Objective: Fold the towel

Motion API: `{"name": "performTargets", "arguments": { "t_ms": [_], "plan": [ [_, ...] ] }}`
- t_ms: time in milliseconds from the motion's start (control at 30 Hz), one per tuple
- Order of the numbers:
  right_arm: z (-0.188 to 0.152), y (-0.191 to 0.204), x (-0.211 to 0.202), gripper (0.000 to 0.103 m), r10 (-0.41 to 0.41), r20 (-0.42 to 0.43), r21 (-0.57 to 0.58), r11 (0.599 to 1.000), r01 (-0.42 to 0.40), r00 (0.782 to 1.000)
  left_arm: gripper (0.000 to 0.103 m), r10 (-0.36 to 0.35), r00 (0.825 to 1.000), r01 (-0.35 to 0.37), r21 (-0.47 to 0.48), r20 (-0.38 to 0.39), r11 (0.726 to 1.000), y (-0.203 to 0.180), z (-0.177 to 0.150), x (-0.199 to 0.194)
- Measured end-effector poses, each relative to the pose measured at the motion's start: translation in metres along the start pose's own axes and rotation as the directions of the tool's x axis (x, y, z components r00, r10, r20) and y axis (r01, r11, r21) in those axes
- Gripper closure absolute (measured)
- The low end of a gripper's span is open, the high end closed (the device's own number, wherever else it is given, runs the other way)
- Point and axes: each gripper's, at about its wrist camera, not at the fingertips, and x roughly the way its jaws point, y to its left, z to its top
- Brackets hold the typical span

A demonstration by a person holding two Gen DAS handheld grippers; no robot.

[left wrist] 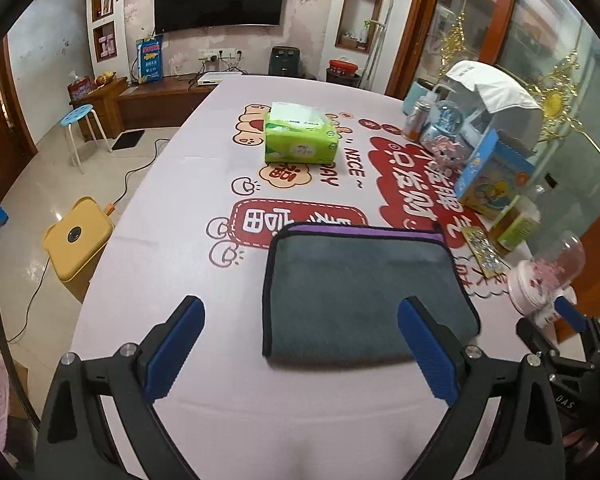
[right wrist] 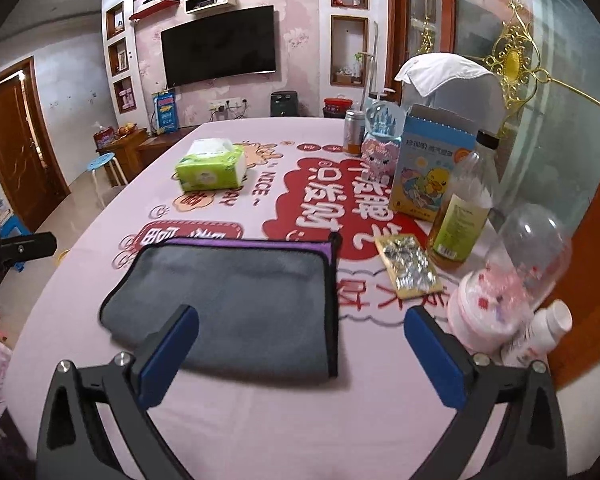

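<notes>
A grey towel (left wrist: 360, 292) with a black hem and a purple strip along its far edge lies folded flat on the pink printed tablecloth (left wrist: 204, 184). It also shows in the right wrist view (right wrist: 240, 300). My left gripper (left wrist: 300, 344) is open and empty, raised just short of the towel's near edge, its right finger over the near right part. My right gripper (right wrist: 300, 348) is open and empty, raised at the towel's near right corner. The right gripper also shows at the right edge of the left wrist view (left wrist: 572, 320).
A green tissue pack (left wrist: 300, 136) sits mid-table beyond the towel. Along the right edge stand a blue carton (right wrist: 432, 168), a bottle (right wrist: 460, 216), a foil card (right wrist: 408, 268), a pink-lidded jar (right wrist: 500, 300), a can and snow globes. A yellow stool (left wrist: 76, 240) stands on the floor at left.
</notes>
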Motion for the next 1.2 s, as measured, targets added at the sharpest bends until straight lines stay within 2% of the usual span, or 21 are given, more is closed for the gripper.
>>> {"name": "performTargets", "arguments": {
  "t_ms": [100, 233, 433, 633, 1033, 1200],
  "plan": [
    [-0.010, 0.003, -0.013, 0.000, 0.015, -0.037, 0.002, 1.000, -0.015, 0.999, 0.006, -0.007, 1.000, 0.007, -0.007, -0.003, 1.000, -0.004, -0.011, -0.020],
    [-0.025, 0.006, -0.029, 0.000, 0.039, -0.083, 0.013, 0.999, -0.038, 0.996, 0.006, 0.018, 1.000, -0.018, 0.042, 0.009, 0.999, -0.014, -0.026, -0.041],
    [-0.043, 0.015, -0.053, 0.000, 0.047, -0.129, 0.002, 0.999, -0.047, 0.991, 0.006, 0.020, 0.999, -0.018, 0.066, -0.030, 0.998, -0.021, -0.053, -0.061],
    [-0.061, 0.024, -0.078, 0.000, 0.073, -0.216, 0.011, 0.997, -0.072, 0.974, 0.006, 0.030, 0.997, -0.025, 0.072, -0.073, 0.997, -0.026, -0.076, -0.071],
    [-0.061, 0.042, -0.120, 0.000, 0.146, -0.317, 0.049, 0.989, -0.138, 0.937, 0.006, 0.038, 0.995, -0.029, 0.090, -0.095, 0.996, -0.039, -0.096, -0.103],
    [-0.059, 0.048, -0.128, 0.000, 0.143, -0.322, 0.074, 0.989, -0.126, 0.936, 0.006, 0.062, 0.995, -0.053, 0.105, -0.076, 0.993, -0.045, -0.096, -0.117]
  ]
}}
